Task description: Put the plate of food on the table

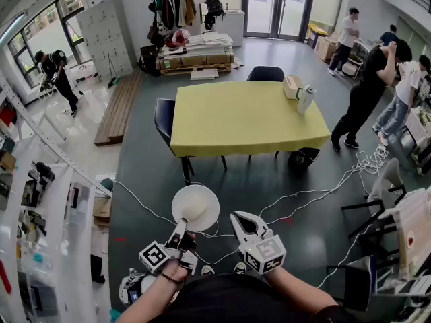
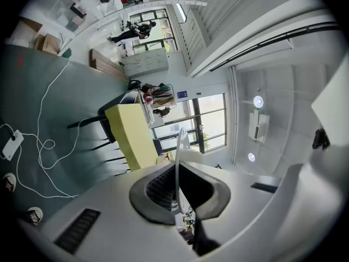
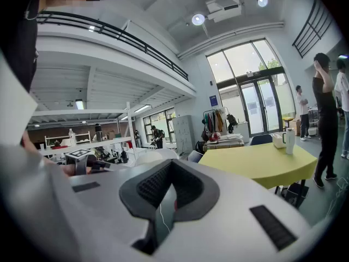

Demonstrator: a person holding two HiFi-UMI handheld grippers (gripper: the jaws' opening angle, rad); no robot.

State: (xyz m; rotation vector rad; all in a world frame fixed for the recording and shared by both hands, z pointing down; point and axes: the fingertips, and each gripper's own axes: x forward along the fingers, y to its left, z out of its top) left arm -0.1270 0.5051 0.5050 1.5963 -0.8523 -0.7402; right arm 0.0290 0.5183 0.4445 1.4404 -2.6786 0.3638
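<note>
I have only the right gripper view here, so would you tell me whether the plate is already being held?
Observer: Yes. The left gripper is shut on the rim of the white plate, which is held out in front of the person.
Operator: Thank you. Is there food on it?
Observer: The head view shows one pale, rounded piece of food lying on it.
Operator: And what lies on the way to the table?
Observer: White cables trail over the floor between the person and the yellow table.
</note>
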